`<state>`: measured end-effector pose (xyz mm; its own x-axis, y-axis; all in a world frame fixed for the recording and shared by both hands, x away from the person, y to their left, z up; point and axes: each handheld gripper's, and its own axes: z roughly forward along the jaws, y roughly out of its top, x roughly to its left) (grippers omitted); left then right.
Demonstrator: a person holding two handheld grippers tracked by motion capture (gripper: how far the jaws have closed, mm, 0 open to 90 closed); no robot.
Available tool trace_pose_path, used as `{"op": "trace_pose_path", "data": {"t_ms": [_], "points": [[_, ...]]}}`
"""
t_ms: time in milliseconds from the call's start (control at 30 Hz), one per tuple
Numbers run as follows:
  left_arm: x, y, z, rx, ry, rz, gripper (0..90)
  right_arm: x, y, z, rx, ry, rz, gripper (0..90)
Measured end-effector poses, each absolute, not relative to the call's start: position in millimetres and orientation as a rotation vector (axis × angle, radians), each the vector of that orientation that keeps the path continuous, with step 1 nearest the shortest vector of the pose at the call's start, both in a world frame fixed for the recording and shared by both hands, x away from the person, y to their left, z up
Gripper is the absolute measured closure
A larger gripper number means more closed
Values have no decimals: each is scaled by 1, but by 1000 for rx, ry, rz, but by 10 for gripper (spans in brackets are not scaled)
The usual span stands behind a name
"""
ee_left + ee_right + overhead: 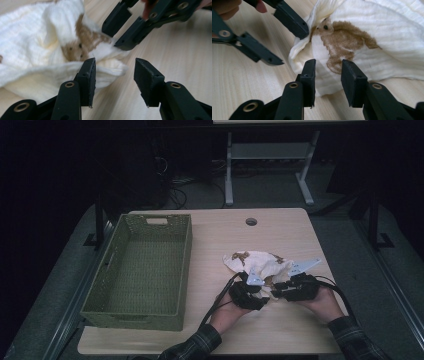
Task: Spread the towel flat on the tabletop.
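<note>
The cloth (260, 265), a cream one with brown animal prints, lies crumpled on the right half of the wooden table (210, 240), well apart from the green woven basket (140, 270) that stands empty on the left half. Both grippers are low at the near edge of the cloth. In the left gripper view, the left gripper (115, 75) has its jaws apart, with bare wood between them and the fold of cloth just beside one jaw. In the right gripper view, the right gripper (328, 75) also has its jaws apart, standing over the printed part of the cloth, and the pads do not press on it yet.

The risk, as it seems, is a poor grip. The left jaws are mostly beside the cloth, so if they close here they may catch only a thin corner, or nothing. The right jaws may pinch several layers of the bunch at once, and then the cloth would not open or fold cleanly. The two grippers are also very near to each other, so they could knock together.

The table top is pale wood with a round cable hole (251, 221) near its far edge. The room behind is dark, with grey carpet, the white legs of another desk (270, 165) and some cables on the floor.
</note>
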<state>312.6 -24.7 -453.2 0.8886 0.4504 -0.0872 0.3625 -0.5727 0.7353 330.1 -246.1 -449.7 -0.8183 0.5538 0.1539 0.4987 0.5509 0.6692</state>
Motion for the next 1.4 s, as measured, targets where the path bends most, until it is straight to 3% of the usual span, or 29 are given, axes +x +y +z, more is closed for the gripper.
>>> {"op": "trace_pose_path", "data": {"t_ms": [233,333,367,467,533,1000,1400], "points": [[318,-28,-465,2274,599,149,528,332,-243,-456,913,2728,1087,634],[317,-30,-469,2302,591,191,573,332,-241,-458,906,2735,1063,682],[318,-30,-468,2308,587,211,668,332,-241,-459,893,2737,1046,744],[319,-27,-468,2296,596,191,806,333,-243,-459,899,2738,1043,852],[320,-25,-466,2291,598,182,838,333,-244,-458,900,2731,1043,870],[325,14,-423,2115,671,198,857,334,-269,-438,951,2590,1122,881],[343,62,-401,1972,881,305,860,338,-318,-416,1032,2394,1173,885]]}}
